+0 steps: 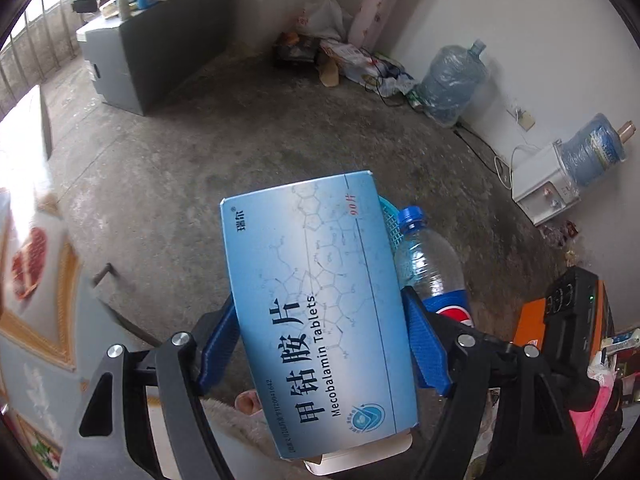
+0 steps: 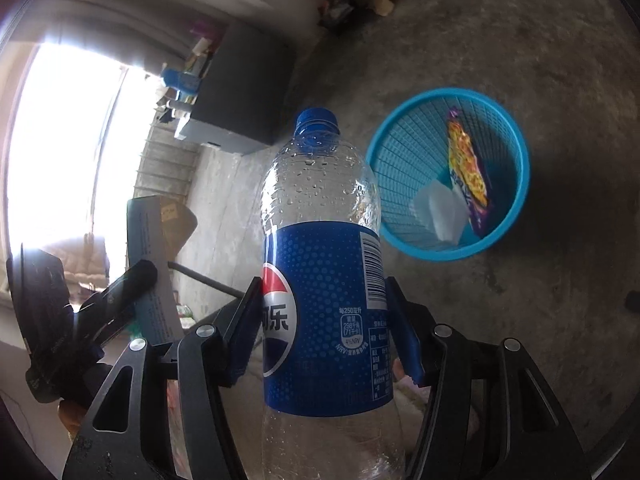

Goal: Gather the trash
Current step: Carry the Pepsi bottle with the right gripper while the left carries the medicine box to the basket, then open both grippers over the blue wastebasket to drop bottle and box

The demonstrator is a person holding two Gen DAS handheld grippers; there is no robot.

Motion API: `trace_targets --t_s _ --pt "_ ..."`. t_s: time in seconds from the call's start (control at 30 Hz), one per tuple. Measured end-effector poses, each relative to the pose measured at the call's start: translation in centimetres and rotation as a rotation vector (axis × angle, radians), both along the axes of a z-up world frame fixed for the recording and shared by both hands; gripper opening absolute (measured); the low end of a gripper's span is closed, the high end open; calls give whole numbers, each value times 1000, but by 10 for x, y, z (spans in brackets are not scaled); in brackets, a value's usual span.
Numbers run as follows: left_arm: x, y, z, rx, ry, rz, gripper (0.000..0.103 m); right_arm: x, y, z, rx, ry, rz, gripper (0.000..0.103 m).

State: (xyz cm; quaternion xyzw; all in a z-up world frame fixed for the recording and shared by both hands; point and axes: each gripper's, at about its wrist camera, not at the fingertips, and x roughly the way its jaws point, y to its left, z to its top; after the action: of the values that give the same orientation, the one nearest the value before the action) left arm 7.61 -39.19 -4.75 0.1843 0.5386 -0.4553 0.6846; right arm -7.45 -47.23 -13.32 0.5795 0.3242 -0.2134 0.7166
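Left wrist view: the left gripper (image 1: 320,320) is clamped on a blue tablet box (image 1: 316,304), its blue fingers (image 1: 218,344) pressing the box's two long edges at centre frame. The box stands upright and fills the lower middle, with an end flap hanging open at the bottom. Just right of it shows the bottle (image 1: 432,264), and a sliver of the basket (image 1: 390,220) peeks out between box and bottle cap. The bare concrete floor (image 1: 200,160) runs behind, with a litter pile (image 1: 340,60) in the upper-centre corner.

Right wrist view: the right gripper (image 2: 322,328) is clamped on the bottle (image 2: 320,248) across its blue label, cap up, at centre frame. The bottle looks empty but for droplets. The basket (image 2: 516,184) sits on the floor at centre right, apart from the bottle, holding a snack wrapper (image 2: 466,160) and a white scrap (image 2: 438,212). The box (image 2: 150,260) in the left gripper (image 2: 116,292) appears at lower left.

Judgement: both pieces seem bound for the basket. Carry each over the rim before loosening, one at a time so the tongs do not crowd. The bottle is tall and may bounce out, so lower it near the mesh and drop it on its side. The box is light with a loose flap; release it well inside the rim.
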Motion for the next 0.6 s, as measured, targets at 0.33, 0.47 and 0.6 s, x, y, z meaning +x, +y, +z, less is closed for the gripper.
trace_targets --t_s 0.33,0.47,0.6 --pt "2 -134 -88 192 18 -100 77 6 -97 -123 316 -14 -192 67" --pt "12 -131 -84 138 35 -26 80 -8 -101 -124 282 2 -244 68" --pt "8 -123 -73 100 21 -30 80 -24 -88 -108 203 18 -276 68"
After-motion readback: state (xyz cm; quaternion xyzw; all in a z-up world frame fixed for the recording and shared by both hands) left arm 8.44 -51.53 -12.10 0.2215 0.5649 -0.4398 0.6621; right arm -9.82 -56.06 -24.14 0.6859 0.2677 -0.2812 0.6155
